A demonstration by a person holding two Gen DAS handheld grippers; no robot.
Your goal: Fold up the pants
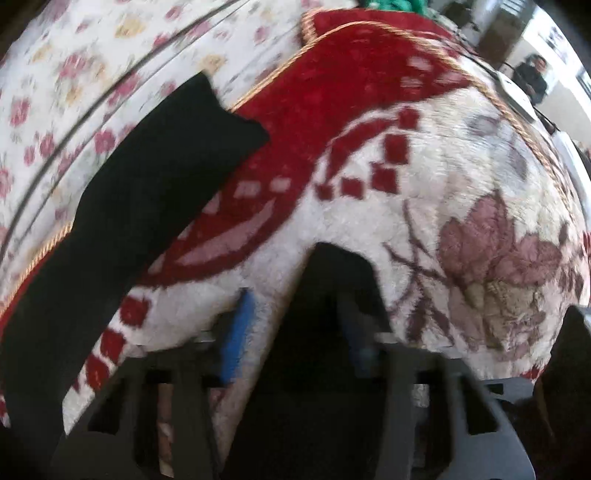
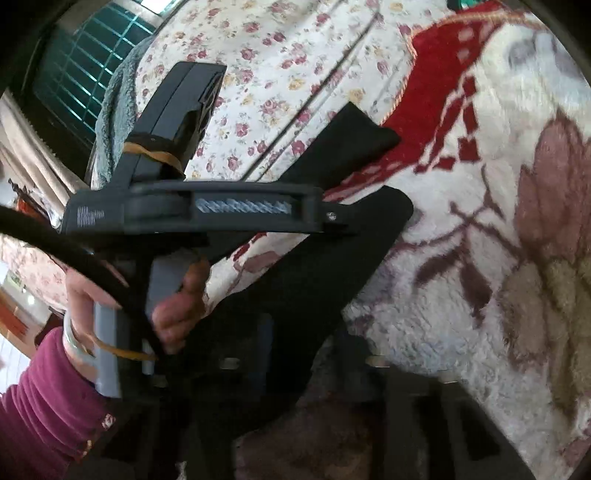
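Black pants [image 1: 155, 184] lie on a plush red-and-white blanket [image 1: 424, 177], with one leg running from lower left up toward the middle. In the left wrist view my left gripper [image 1: 295, 317] points down at the blanket. A peak of black cloth [image 1: 332, 288] sits between its blue pads [image 1: 240, 325], and a strip of white blanket shows beside the left pad. In the right wrist view the pants [image 2: 314, 280] drape over my right gripper [image 2: 317, 354], hiding its fingers in dark cloth. A hand in a purple sleeve [image 2: 173, 314] holds the left tool's handle.
A white floral sheet [image 1: 74, 74] covers the bed beyond the blanket's gold-corded edge. A grey towel [image 2: 114, 103] hangs near a barred window [image 2: 92, 55]. A person [image 1: 532, 77] stands far off at the upper right. Something green [image 1: 391, 3] lies at the top edge.
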